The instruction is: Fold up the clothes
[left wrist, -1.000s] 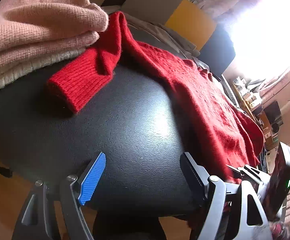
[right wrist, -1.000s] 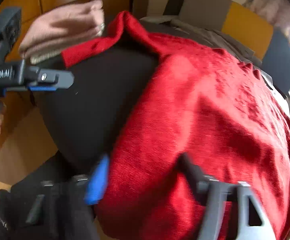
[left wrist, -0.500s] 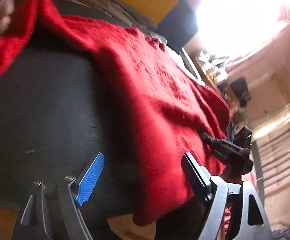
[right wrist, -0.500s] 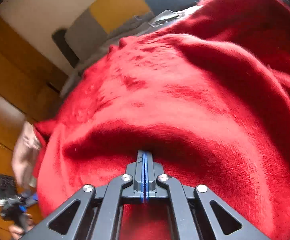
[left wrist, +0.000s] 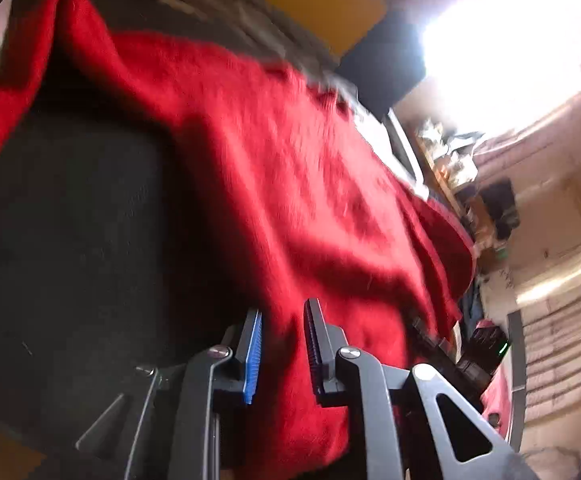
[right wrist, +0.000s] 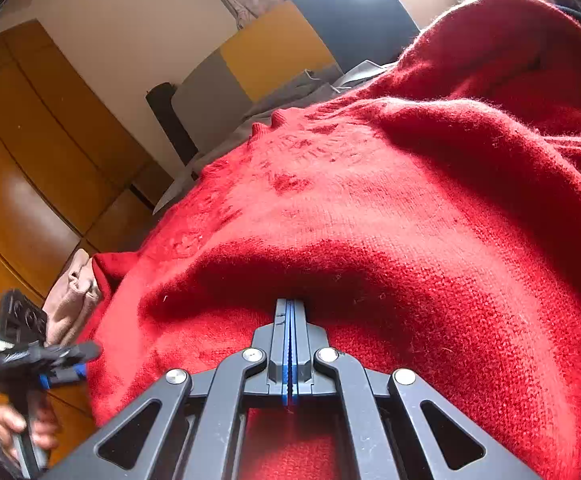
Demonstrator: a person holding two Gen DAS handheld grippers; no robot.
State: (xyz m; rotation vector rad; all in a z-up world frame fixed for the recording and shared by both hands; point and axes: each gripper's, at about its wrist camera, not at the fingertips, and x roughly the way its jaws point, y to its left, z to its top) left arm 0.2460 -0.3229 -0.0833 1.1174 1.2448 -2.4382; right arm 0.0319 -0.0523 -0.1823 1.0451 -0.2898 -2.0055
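Red sweater (right wrist: 370, 220) is spread over a black padded surface (left wrist: 70, 220), filling most of the view ahead of the right gripper (right wrist: 289, 312). Its near edge is pinched in that gripper, jaws fully clenched on the knit. Left gripper (left wrist: 282, 320) is partly closed w/ sweater hem between its fingers; a gap remains, so actual grip can't be told. From the right wrist view, it is seen far left, held by a hand (right wrist: 22, 428). A beige knit (right wrist: 70, 300) is seen just beyond it, touching the sweater's far-left edge.

Both black linkage grippers (left wrist: 282, 344) (right wrist: 289, 356) carry silver screws and blue ribbed pads (left wrist: 252, 356)
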